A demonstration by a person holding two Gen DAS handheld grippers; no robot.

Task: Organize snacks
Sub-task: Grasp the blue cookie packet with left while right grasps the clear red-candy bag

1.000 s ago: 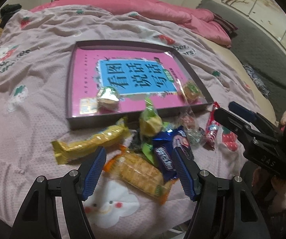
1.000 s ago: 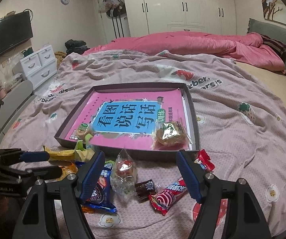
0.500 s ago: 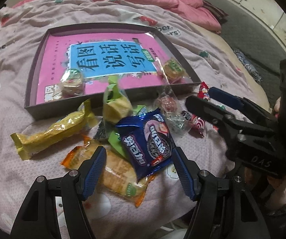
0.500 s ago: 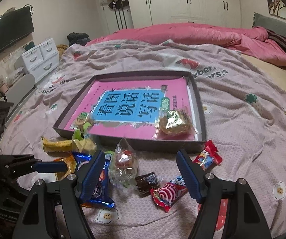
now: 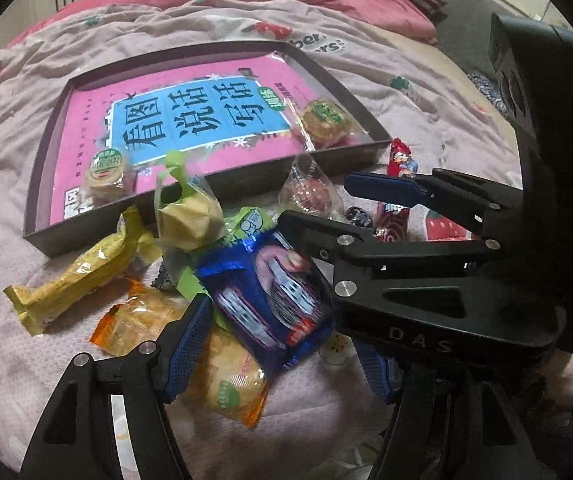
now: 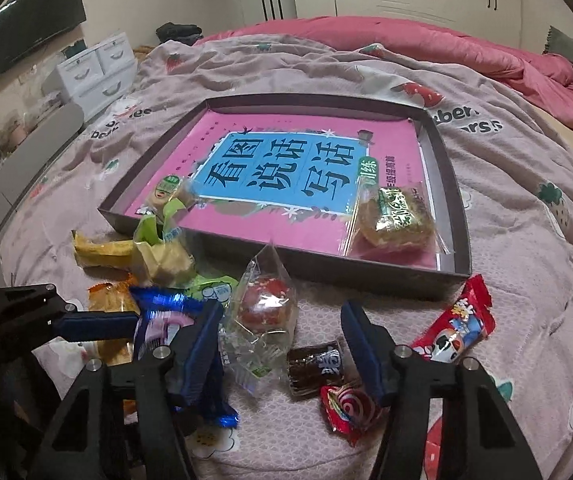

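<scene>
Blue-wrapped cookie packet [image 5: 272, 296] lies between the spread fingers of the left tool [image 5: 282, 344], which hovers low over a heap of snacks on the bed [image 6: 526, 184]; its jaws stand apart, gripping nothing. The right tool [image 6: 282, 344] is likewise apart, poised over a clear-wrapped red sweet [image 6: 264, 312] and a small dark candy [image 6: 316, 364], with a red swirl-print packet [image 6: 348, 404] just beside its right finger. A yellow bar [image 5: 74, 276] and an orange cracker pack [image 5: 190, 356] lie on the blanket near the cookie packet. Behind the heap, a shallow dark tray [image 6: 452, 184] lined with a pink book holds two wrapped pastries: one [image 6: 396, 218] at its near right corner, one [image 5: 104, 170] at its near left.
</scene>
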